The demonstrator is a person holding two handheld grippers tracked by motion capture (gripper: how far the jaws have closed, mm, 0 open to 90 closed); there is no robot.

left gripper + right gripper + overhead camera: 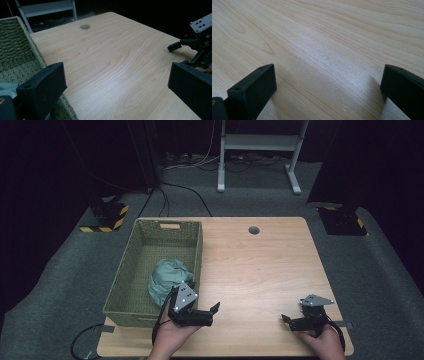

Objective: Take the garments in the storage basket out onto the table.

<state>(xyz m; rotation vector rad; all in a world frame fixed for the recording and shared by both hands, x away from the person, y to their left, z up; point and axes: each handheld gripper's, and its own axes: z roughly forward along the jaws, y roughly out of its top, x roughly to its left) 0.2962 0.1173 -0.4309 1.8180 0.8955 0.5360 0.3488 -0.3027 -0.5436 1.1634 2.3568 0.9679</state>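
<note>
Both grippers sit low at the near edge of the table, jaws spread and holding nothing: the left gripper beside the basket, the right gripper well apart, as if resting. Farther in, a crumpled pale-green cloth lies bunched inside the woven green basket.
</note>
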